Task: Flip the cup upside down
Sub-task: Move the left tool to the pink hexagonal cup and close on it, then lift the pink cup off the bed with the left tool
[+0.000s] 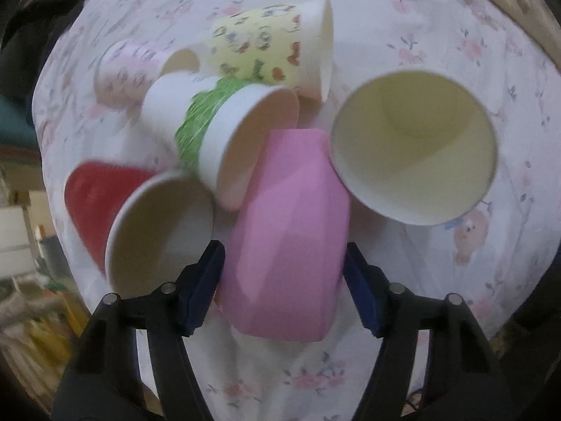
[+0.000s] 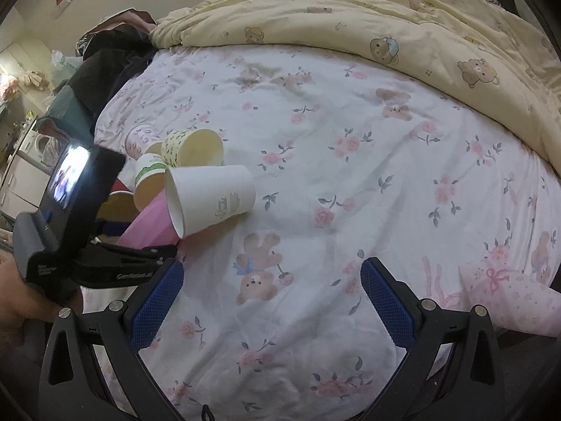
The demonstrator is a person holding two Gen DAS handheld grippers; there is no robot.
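The left gripper [image 1: 284, 273] has its blue pads [image 1: 207, 280] pressed against both sides of a pink cup [image 1: 287, 231], clamped on it near its wide end, with the cup's narrower end pointing away into a huddle of other cups on the bed sheet [image 1: 455, 35]. From where the other camera looks, that pink cup [image 2: 149, 226] lies low and tilted, tucked just under the mouth of a plain white cup [image 2: 210, 200] that rests on its side. Around it sit a white cup with a green band [image 1: 207, 133], a red cup [image 1: 94, 196] with its pale inside facing the camera, a yellow cup printed with small figures [image 1: 270, 49], and a pale pink patterned cup [image 1: 122, 73] at the back, all tipped over and crowding one another. The big white cup's open mouth [image 1: 413, 147] faces the left camera, just beside the pink one. The right gripper [image 2: 271, 301] hangs over bare floral sheet [image 2: 350, 175] with its jaws spread wide and nothing between them, well apart from the cups. A yellow bear-print quilt [image 2: 385, 28] is bunched along the far side of the bed.
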